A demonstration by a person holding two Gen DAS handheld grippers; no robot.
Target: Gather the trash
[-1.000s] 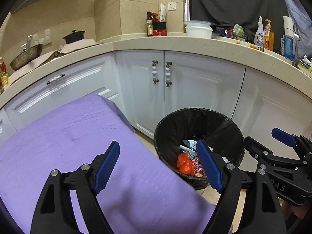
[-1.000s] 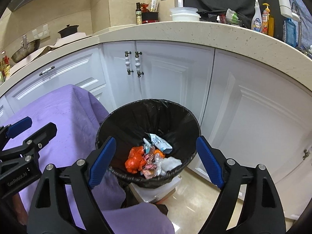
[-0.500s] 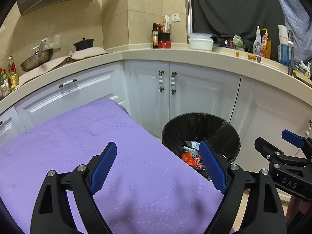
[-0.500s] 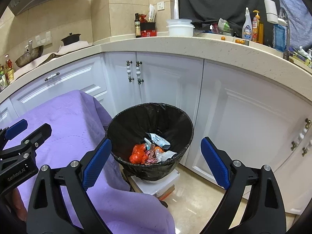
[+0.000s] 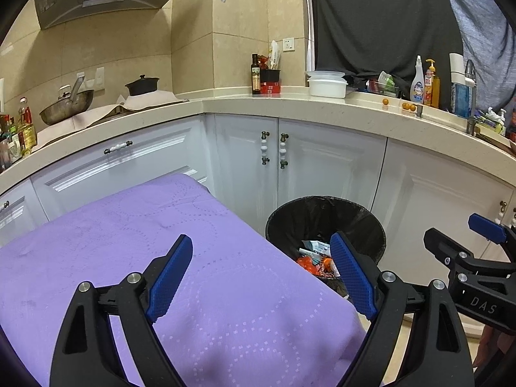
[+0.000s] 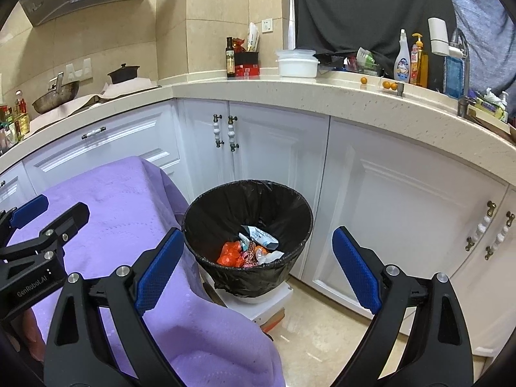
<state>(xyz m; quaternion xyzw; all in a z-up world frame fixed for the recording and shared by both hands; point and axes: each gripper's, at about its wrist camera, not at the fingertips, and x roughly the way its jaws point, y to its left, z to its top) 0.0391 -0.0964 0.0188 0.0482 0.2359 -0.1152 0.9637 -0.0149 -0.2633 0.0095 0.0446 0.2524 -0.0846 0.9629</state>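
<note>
Both tools gape wide and hold nothing: the left tool (image 5: 261, 269) hangs above the purple cloth (image 5: 135, 242), the right tool (image 6: 256, 262) above the black-lined bin (image 6: 248, 193), where the trash (image 6: 250, 250) lies at the bottom

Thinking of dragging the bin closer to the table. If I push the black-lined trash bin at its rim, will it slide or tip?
The trash bin probably tips rather than slides: it seems to sit raised on a white box, and it narrows downward. It looks light, with only a few wrappers inside. The thin liner would likely crumple under the fingers.
</note>
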